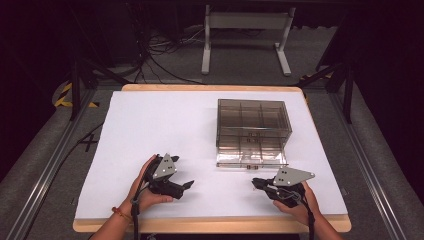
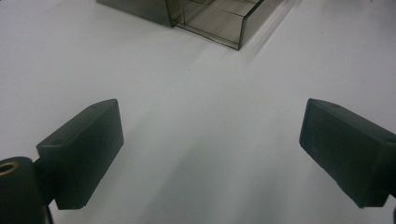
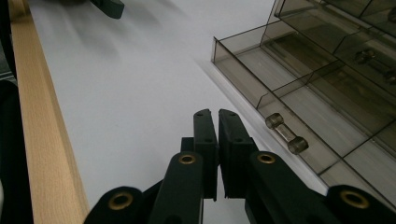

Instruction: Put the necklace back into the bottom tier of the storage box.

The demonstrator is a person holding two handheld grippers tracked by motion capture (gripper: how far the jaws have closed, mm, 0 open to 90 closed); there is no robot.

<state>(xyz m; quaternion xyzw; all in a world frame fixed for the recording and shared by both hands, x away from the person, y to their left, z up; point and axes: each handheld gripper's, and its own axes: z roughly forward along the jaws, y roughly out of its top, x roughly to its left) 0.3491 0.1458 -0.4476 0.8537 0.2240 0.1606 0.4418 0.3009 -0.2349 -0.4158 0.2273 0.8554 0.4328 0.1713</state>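
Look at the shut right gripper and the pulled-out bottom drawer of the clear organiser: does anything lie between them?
Nothing visible does. Bare white table separates the right gripper from the drawer and its handle.

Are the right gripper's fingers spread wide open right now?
No, the right gripper has its fingers pressed nearly together with nothing between them, beside the clear drawer box.

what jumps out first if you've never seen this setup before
The smoky clear drawer cabinet stands right of centre on the white table, its bottom drawer pulled out toward the person. Nearer the front edge, two hands each hold a black claw: the left claw is open, the right claw is shut and empty, just in front of the drawer. A small glass tube with metal caps lies in a front compartment.
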